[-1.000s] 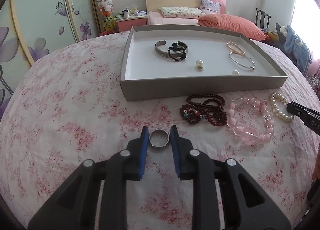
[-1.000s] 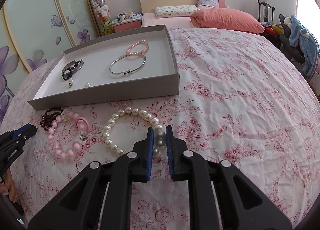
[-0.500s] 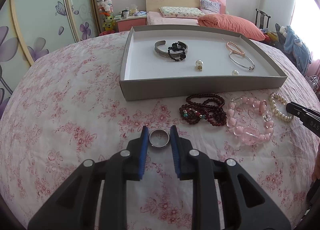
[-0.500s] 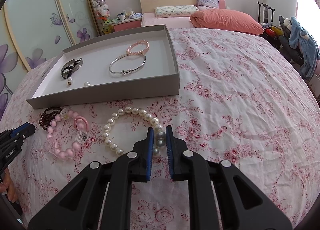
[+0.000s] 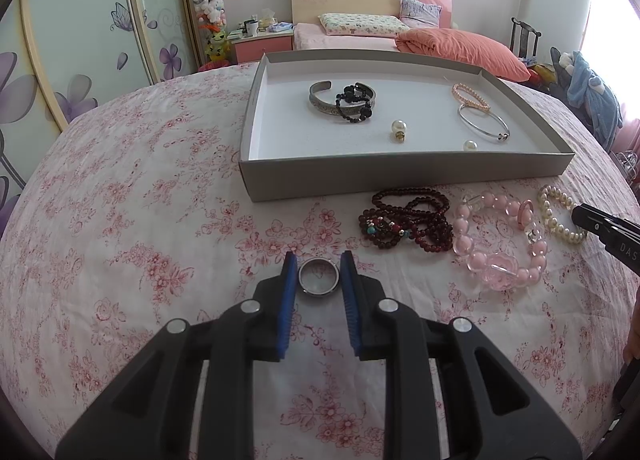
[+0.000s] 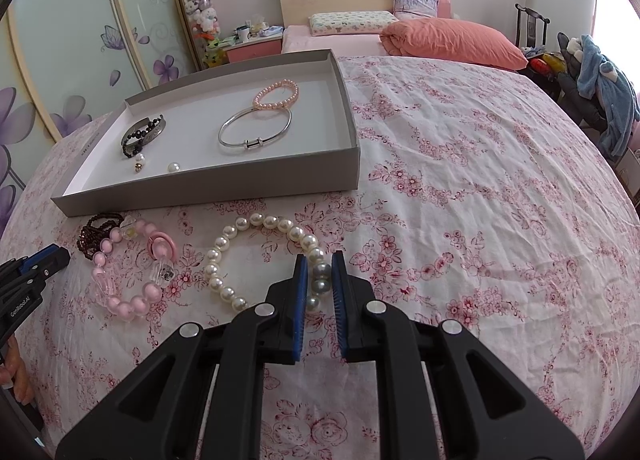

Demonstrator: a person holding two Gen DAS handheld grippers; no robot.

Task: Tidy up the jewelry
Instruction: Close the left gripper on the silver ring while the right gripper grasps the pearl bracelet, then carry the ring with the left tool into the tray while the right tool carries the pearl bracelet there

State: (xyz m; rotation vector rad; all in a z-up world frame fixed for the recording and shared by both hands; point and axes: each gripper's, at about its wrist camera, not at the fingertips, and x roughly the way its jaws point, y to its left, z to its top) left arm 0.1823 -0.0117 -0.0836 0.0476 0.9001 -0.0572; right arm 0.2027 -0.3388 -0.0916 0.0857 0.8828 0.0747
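A silver ring (image 5: 319, 277) lies on the floral cloth between the blue pads of my left gripper (image 5: 319, 262), which closes on its sides. My right gripper (image 6: 320, 262) has its pads around the grey beads of a white pearl bracelet (image 6: 256, 222), which still lies on the cloth. A dark red bead strand (image 5: 404, 218) and a pink bead bracelet (image 5: 500, 240) lie between the two grippers. The grey tray (image 5: 400, 174) behind them holds a silver cuff (image 5: 320, 100), a black bead bracelet (image 5: 356, 104), a thin bangle (image 5: 482, 122), a pink pearl bracelet (image 5: 470, 96) and two loose pearls.
The round table's floral cloth (image 6: 480, 200) is bare to the right of the tray. A bed with a pink quilt (image 6: 452, 42) stands behind the table. A chair with blue clothes (image 6: 604, 92) is at the far right.
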